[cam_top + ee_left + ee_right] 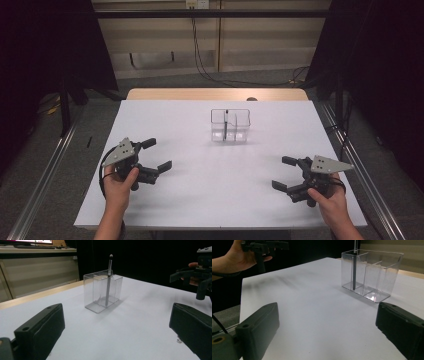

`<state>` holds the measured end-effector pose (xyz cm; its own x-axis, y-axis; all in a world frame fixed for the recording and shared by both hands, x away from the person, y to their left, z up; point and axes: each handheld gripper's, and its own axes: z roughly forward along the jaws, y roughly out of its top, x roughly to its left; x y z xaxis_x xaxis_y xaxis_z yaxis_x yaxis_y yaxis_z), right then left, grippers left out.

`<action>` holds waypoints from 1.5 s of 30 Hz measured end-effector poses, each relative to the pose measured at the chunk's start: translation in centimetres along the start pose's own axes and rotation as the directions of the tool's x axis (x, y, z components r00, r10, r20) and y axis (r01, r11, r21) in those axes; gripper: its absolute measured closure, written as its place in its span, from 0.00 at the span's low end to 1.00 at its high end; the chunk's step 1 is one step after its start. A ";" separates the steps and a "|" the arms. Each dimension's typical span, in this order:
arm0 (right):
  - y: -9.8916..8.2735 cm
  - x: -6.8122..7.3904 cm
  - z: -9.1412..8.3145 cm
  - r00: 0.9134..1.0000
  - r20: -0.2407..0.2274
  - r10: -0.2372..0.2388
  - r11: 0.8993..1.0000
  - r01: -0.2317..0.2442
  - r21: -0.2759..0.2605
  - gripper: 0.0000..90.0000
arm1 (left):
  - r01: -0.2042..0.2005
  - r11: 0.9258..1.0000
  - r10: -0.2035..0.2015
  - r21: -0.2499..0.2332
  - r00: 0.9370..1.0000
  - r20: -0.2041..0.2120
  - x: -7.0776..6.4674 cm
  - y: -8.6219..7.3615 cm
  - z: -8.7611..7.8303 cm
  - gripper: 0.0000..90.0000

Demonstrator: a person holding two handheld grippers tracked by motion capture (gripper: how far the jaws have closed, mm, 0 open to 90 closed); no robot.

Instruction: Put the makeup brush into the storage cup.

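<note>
A clear plastic box (230, 126) with inner dividers stands on the white table (200, 200), past its middle. A thin dark pen (226, 124) stands upright in one compartment, seen as pen (108, 281) and pen (354, 267) in the gripper views. My left gripper (156, 153) rests at the table's left, open and empty, pointing toward the box (103, 290). At the right, my right gripper (284, 172) is open and empty too, well short of the box (370, 273). Both are held by hands.
The white sheet covers a wooden table whose bare far edge (215, 94) shows behind it. Metal rails (45, 170) run along both sides on the floor. Cables (210, 70) hang at the back wall.
</note>
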<state>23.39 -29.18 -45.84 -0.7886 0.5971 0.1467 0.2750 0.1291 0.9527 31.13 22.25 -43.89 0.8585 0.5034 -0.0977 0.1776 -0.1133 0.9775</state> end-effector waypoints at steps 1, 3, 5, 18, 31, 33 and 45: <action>0.0 0.0 0.0 1.000 -0.001 0.000 1.000 0.000 -0.001 0.05 | -0.006 1.000 0.006 0.003 1.000 -0.003 0.0 0.0 -0.1 0.00; 0.0 0.0 0.0 1.000 0.000 0.000 1.000 0.000 -0.002 0.05 | -0.006 1.000 0.006 0.000 1.000 -0.004 0.1 -0.1 -0.2 0.00; 0.0 0.0 0.0 1.000 -0.001 0.001 1.000 -0.001 -0.001 0.05 | -0.008 1.000 0.008 0.000 1.000 -0.006 0.1 -0.1 -0.3 0.00; 0.0 -0.1 0.0 1.000 0.001 0.002 1.000 -0.002 -0.003 0.05 | -0.011 1.000 0.011 0.006 1.000 -0.013 0.0 -0.3 -1.2 0.00; -0.1 -0.2 0.1 1.000 0.006 0.000 1.000 0.000 0.001 0.05 | -0.012 1.000 0.011 -0.006 0.999 -0.035 -0.3 -0.5 -2.8 0.00; -0.2 -0.2 0.2 1.000 0.007 0.002 1.000 -0.002 0.004 0.05 | -0.013 1.000 0.013 -0.007 0.999 -0.038 -0.3 -0.5 -3.0 0.00; -0.4 -0.3 0.3 1.000 0.010 0.002 1.000 -0.003 0.009 0.05 | -0.001 1.000 0.000 -0.010 0.999 -0.042 -0.4 -0.8 -3.5 0.00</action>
<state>23.68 -29.16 -46.31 -0.7822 0.6057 0.1463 0.2821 0.1349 0.9499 28.98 25.19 -43.94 0.8375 0.5391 -0.0893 0.1722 -0.1053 0.9794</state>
